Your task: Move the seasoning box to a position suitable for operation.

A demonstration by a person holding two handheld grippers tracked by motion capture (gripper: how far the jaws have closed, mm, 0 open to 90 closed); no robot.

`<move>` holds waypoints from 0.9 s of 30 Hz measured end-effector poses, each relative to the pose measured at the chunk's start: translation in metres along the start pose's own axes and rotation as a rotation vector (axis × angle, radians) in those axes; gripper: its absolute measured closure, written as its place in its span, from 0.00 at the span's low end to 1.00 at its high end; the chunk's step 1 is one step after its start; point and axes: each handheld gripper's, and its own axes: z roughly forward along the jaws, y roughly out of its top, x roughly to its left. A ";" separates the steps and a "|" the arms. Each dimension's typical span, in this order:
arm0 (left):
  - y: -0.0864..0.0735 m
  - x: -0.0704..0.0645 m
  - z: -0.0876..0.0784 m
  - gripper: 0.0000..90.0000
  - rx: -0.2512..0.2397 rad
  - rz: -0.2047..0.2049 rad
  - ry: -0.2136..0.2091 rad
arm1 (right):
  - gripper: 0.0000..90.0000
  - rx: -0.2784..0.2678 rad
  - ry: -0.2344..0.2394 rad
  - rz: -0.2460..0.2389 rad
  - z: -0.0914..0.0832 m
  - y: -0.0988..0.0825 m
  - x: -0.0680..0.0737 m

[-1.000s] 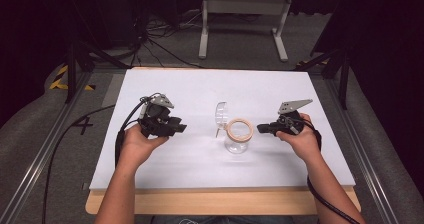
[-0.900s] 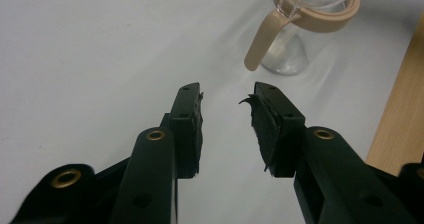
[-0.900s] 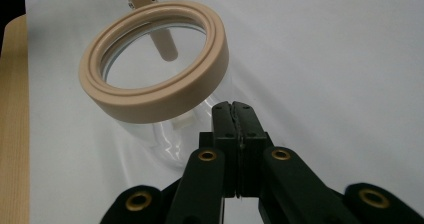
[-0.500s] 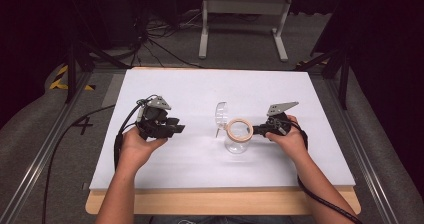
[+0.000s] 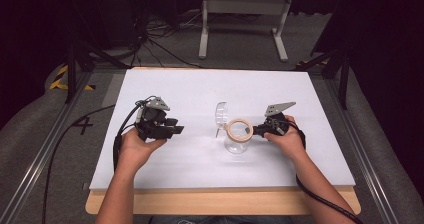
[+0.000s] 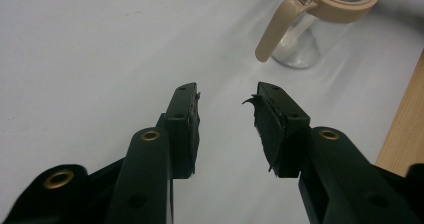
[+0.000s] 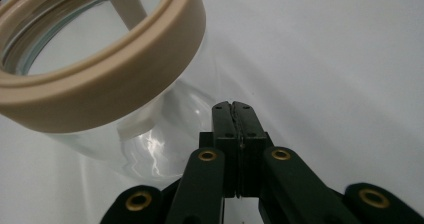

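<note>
Since a second ago, our right gripper [image 5: 256, 130] has slid left across the frame, its jaws pressed together on nothing, tips now just beside the clear glass jar with a tan plastic rim [image 5: 238, 133] at centre. Our left gripper [image 5: 175, 130], jaws apart and empty, hovers well left; the jar's tan handle [image 6: 276, 32] points toward it.

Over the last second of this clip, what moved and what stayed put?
The right gripper moved left across the table toward the glass jar; its jaws are shut, empty, beside the jar's tan rim. Nothing was grasped or released. The left gripper, jaws open, and the jar with its flipped-up lid stayed put.
</note>
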 end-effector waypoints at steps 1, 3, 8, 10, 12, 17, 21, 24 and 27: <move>0.000 0.000 0.000 0.68 -0.001 0.000 0.000 | 1.00 0.001 0.000 0.002 0.001 0.000 0.000; 0.000 0.001 0.000 0.68 0.008 -0.006 0.000 | 1.00 0.009 -0.001 0.003 0.001 0.000 0.000; 0.000 0.003 0.002 0.67 0.009 -0.012 -0.007 | 1.00 0.022 0.011 0.004 0.000 0.000 0.002; 0.001 0.004 0.003 0.67 0.006 -0.008 -0.011 | 1.00 0.032 0.014 0.005 0.000 -0.001 0.004; 0.003 0.004 0.003 0.67 0.007 -0.009 -0.013 | 1.00 0.045 0.013 -0.004 0.000 -0.002 0.006; 0.007 0.009 0.008 0.67 0.008 -0.027 -0.031 | 1.00 0.058 0.016 -0.019 -0.001 -0.003 0.014; 0.010 0.014 0.010 0.65 -0.007 -0.086 -0.047 | 1.00 0.078 0.016 -0.036 -0.001 -0.004 0.023; 0.012 0.018 0.011 0.64 -0.022 -0.105 -0.061 | 1.00 0.095 0.015 -0.054 -0.001 -0.004 0.030; 0.014 0.020 0.012 0.63 -0.042 -0.108 -0.075 | 1.00 0.110 0.026 -0.073 0.000 -0.003 0.038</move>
